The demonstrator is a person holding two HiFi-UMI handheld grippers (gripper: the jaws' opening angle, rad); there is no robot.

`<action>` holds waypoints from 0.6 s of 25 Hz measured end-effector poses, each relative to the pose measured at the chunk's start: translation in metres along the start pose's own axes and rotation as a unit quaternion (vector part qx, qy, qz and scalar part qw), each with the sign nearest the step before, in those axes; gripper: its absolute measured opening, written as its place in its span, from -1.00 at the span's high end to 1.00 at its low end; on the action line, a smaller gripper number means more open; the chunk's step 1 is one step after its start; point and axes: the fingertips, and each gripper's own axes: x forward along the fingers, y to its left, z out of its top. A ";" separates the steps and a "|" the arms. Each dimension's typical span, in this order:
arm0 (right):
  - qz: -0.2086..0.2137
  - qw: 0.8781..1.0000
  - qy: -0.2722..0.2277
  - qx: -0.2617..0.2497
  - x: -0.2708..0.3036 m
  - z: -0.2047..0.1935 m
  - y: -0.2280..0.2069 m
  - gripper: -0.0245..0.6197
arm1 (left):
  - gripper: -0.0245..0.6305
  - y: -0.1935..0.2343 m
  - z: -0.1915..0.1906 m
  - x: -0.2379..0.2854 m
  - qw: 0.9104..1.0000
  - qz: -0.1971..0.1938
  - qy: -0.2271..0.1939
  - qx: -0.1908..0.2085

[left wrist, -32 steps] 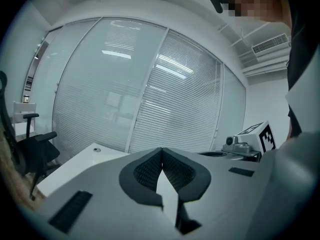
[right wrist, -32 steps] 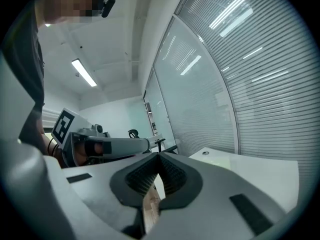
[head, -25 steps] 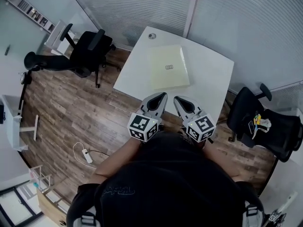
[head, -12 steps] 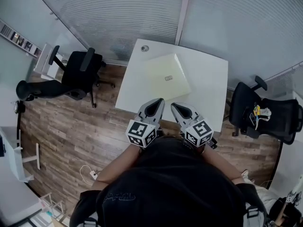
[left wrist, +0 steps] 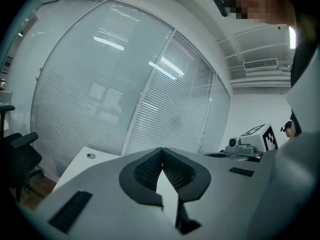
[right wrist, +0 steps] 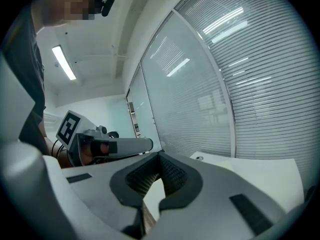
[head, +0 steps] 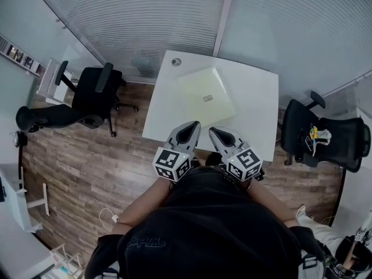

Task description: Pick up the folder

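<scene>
A pale yellow folder lies flat on the white table, toward its far left part. My left gripper and right gripper hover side by side over the table's near edge, both shut and empty, short of the folder. In the left gripper view the left gripper has its tips together, with the right gripper's marker cube beside it. The right gripper in its own view is likewise shut, the left gripper showing at its left.
A black office chair stands left of the table, another with small items on its seat to the right. Glass walls with blinds rise behind the table. A small round cap sits at the table's far corner. Wooden floor surrounds.
Both grippers and the person have moved forward toward the table; the table and folder sit a little closer under the view. Jaws stay shut.
</scene>
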 end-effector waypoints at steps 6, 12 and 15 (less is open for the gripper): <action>0.001 1.000 -0.004 0.009 0.011 0.004 -0.013 0.86 | 0.89 0.012 0.007 0.004 1.000 0.010 -0.006 0.004; 0.016 1.000 -0.002 0.007 0.035 0.013 -0.023 0.86 | 0.88 0.035 0.018 0.008 0.999 0.028 -0.020 -0.003; 0.021 1.000 0.005 0.009 0.044 0.013 -0.030 0.86 | 0.89 0.043 0.021 0.011 0.999 0.033 -0.025 -0.005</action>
